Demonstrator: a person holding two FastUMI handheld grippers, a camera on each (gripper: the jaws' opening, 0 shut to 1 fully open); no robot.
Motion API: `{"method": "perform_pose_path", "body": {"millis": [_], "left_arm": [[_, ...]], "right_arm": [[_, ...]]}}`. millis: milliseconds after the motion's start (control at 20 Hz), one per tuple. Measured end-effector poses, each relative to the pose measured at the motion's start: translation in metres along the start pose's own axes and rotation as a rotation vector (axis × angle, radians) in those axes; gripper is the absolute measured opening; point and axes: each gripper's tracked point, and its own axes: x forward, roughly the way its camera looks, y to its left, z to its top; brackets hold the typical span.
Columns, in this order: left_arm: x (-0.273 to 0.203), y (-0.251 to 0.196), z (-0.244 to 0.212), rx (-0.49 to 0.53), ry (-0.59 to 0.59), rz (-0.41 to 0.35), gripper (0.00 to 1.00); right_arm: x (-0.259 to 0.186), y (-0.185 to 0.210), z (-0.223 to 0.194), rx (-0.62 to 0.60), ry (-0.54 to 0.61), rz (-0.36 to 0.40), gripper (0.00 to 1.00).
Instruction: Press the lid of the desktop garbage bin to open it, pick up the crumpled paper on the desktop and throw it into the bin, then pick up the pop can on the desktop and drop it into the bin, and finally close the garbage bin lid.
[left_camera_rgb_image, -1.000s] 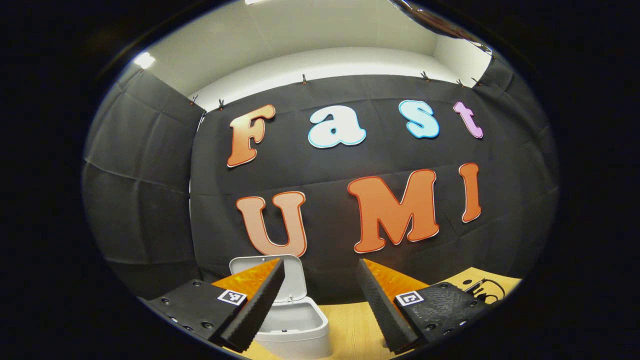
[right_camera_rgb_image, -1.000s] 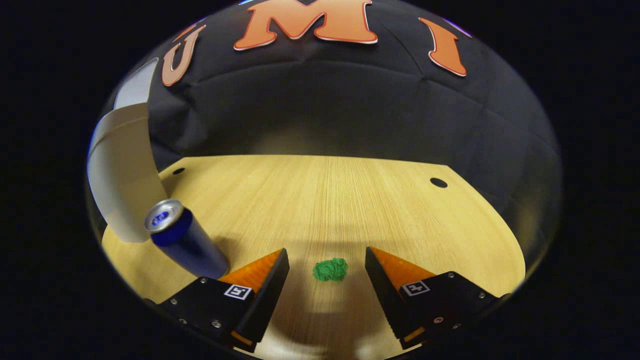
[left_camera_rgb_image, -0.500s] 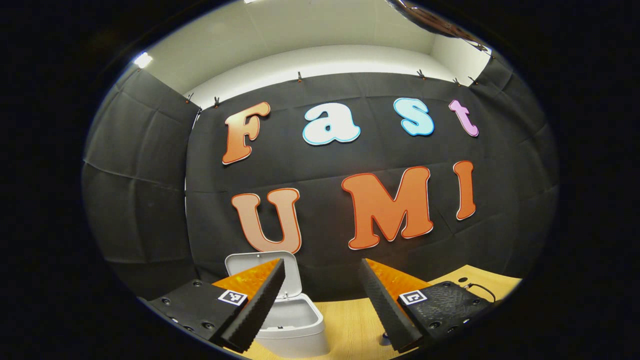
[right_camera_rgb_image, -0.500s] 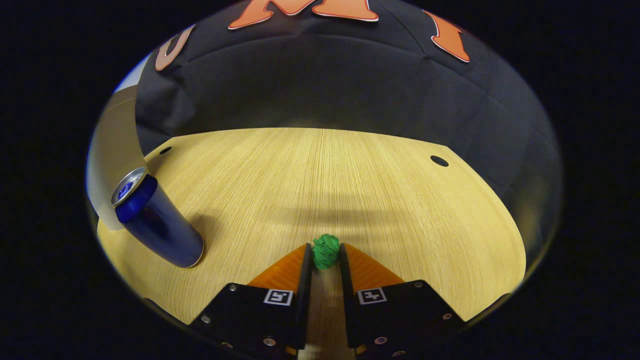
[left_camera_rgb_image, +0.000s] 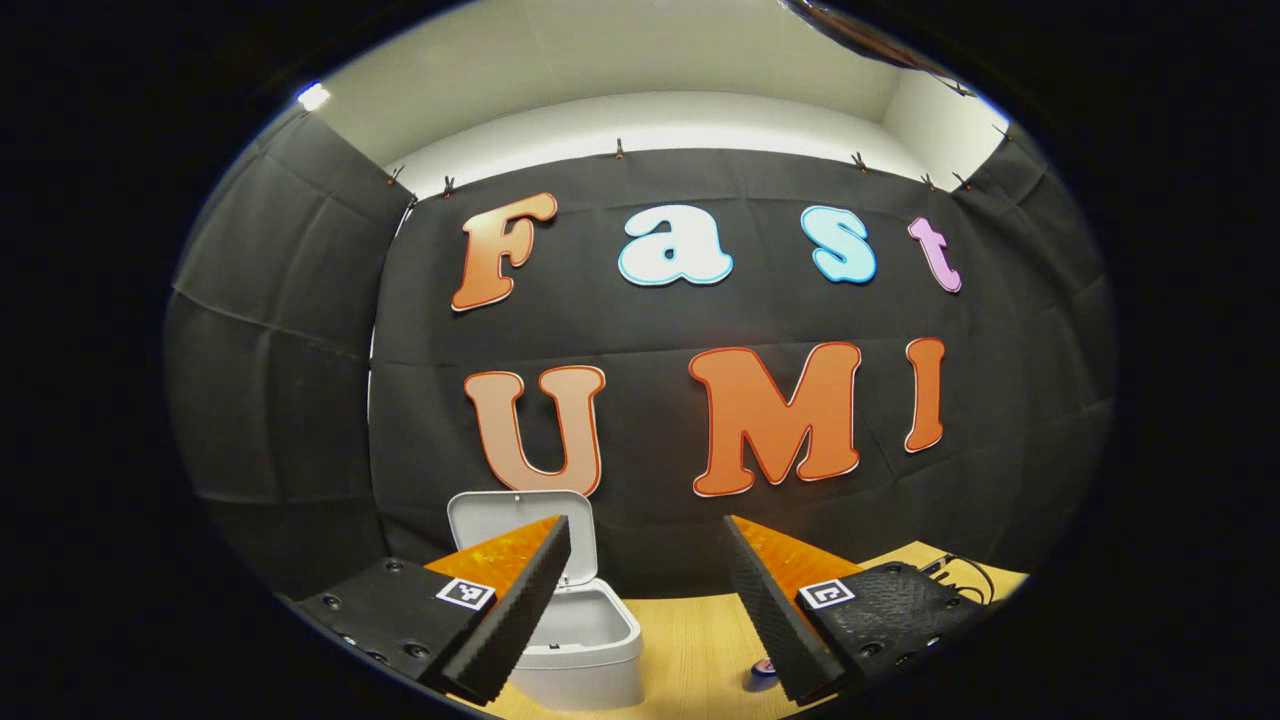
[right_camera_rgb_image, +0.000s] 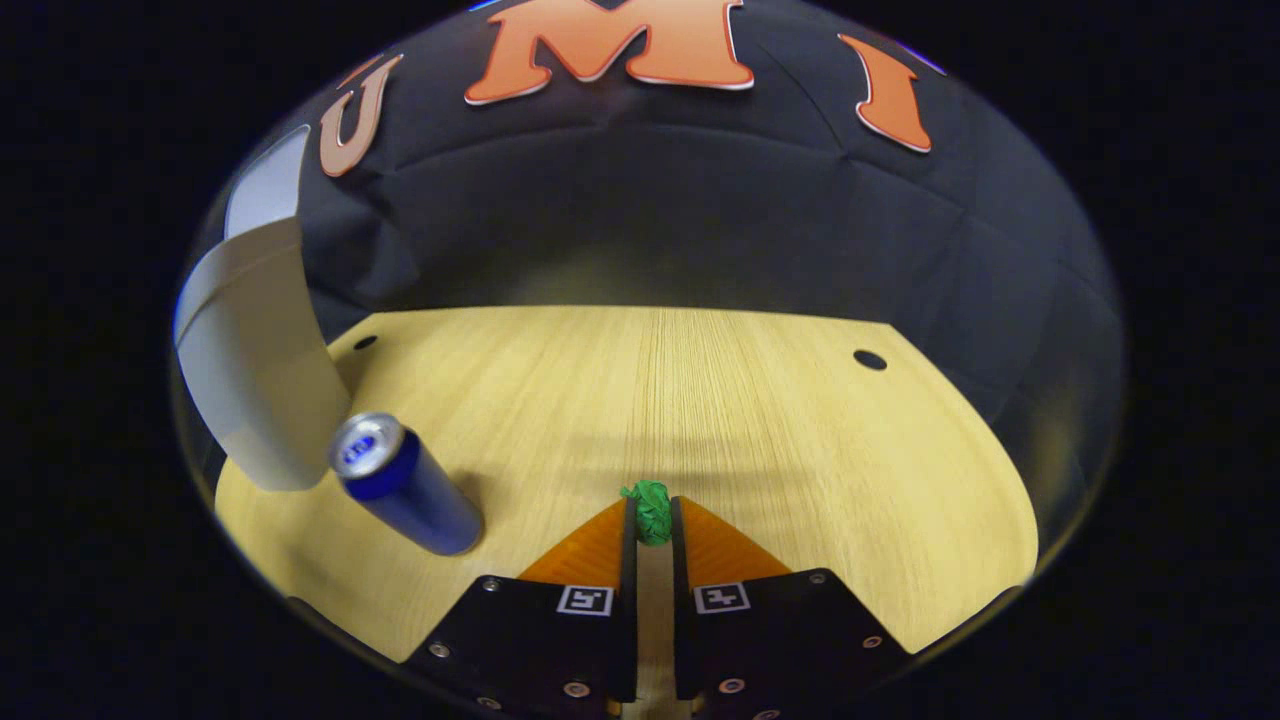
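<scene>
The white desktop bin stands on the wooden table with its lid raised; in the left gripper view it sits partly behind my left finger. My left gripper hangs open above the table with nothing between its fingers. In the right gripper view my right gripper is shut on the green crumpled paper, squeezed between its fingertips just above the table. The blue pop can stands upright at the left, beside the bin's white wall.
The wooden table reaches to the black cloth wall and has two small round holes near its far corners. A black cable lies at the table's right edge in the left gripper view, and a small round object lies by my right finger.
My right gripper closed around the green paper and squeezed it tighter, then drew back and up a little. The left gripper shifted slightly, so the bin sits a bit lower and nearer the middle.
</scene>
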Motion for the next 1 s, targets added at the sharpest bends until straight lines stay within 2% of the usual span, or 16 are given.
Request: {"method": "perform_pose_path", "body": {"millis": [200, 450, 550, 600, 650, 700, 1000], "left_arm": [[-0.005, 0.019, -0.002, -0.054, -0.015, 0.021, 0.99], [-0.020, 0.059, -0.010, -0.077, -0.016, 0.088, 0.94], [-0.027, 0.076, -0.017, -0.089, -0.008, 0.122, 0.94], [-0.031, 0.085, -0.020, -0.094, 0.000, 0.141, 0.99], [-0.036, 0.094, -0.025, -0.101, 0.009, 0.159, 0.95], [-0.040, 0.102, -0.029, -0.110, 0.016, 0.178, 0.99], [-0.072, 0.154, -0.053, -0.142, 0.052, 0.303, 0.94]], "right_arm": [[-0.046, 0.023, 0.066, -0.011, -0.122, 0.053, 0.15], [-0.085, 0.080, 0.126, -0.050, -0.229, 0.137, 0.14], [-0.101, 0.106, 0.148, -0.063, -0.262, 0.179, 0.14], [-0.108, 0.119, 0.161, -0.074, -0.281, 0.200, 0.14], [-0.116, 0.133, 0.175, -0.084, -0.308, 0.225, 0.14], [-0.121, 0.147, 0.187, -0.091, -0.326, 0.249, 0.14], [-0.128, 0.247, 0.236, -0.111, -0.354, 0.412, 0.14]]}}
